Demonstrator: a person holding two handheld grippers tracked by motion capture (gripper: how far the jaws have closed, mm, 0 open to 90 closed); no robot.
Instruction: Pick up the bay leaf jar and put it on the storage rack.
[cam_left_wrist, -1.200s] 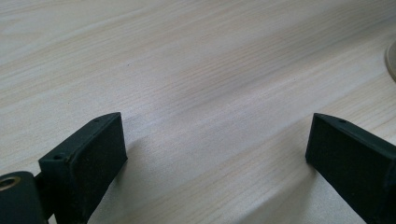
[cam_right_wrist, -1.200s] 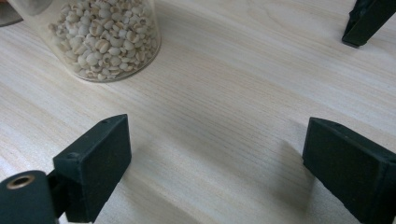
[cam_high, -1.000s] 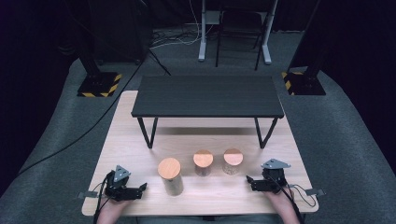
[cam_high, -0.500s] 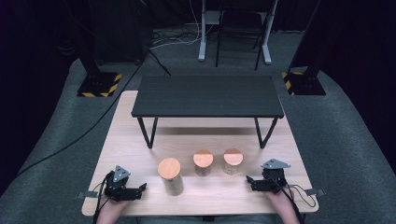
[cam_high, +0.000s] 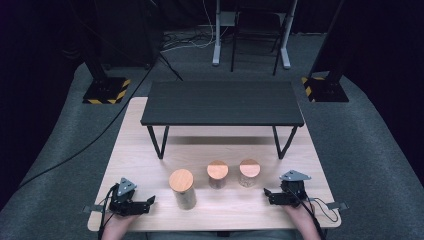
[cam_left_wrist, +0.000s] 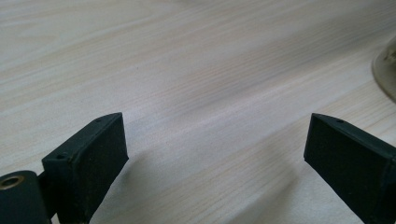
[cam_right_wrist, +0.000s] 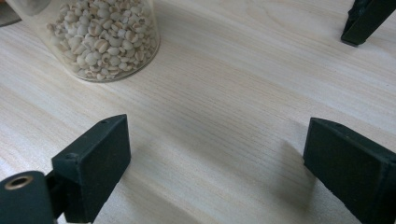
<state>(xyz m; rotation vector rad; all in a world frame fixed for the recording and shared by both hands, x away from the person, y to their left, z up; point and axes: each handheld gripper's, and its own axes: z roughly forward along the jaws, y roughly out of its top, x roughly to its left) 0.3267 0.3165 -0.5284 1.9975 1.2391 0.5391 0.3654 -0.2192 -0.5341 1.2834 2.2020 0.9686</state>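
Note:
Three glass jars with round wooden lids stand in a row on the pale wooden table (cam_high: 145, 160): a tall one (cam_high: 181, 188), a shorter middle one (cam_high: 217, 173) and a right one (cam_high: 249, 172). My left gripper (cam_high: 149, 202) lies at the front left, pointing toward the tall jar. In the left gripper view it (cam_left_wrist: 215, 154) is open over bare wood; its jaws have just been closing a little with nothing between them. My right gripper (cam_high: 268, 195) lies at the front right, open (cam_right_wrist: 217, 154) and empty. A jar of pale grains (cam_right_wrist: 102, 37) stands beyond its left jaw.
A low black table (cam_high: 222, 102) on thin legs stands across the far half of the wooden table; one leg's foot (cam_right_wrist: 364, 18) is near my right gripper. A jar's base (cam_left_wrist: 386, 70) sits at the right edge of the left gripper view. Grey carpet surrounds the table.

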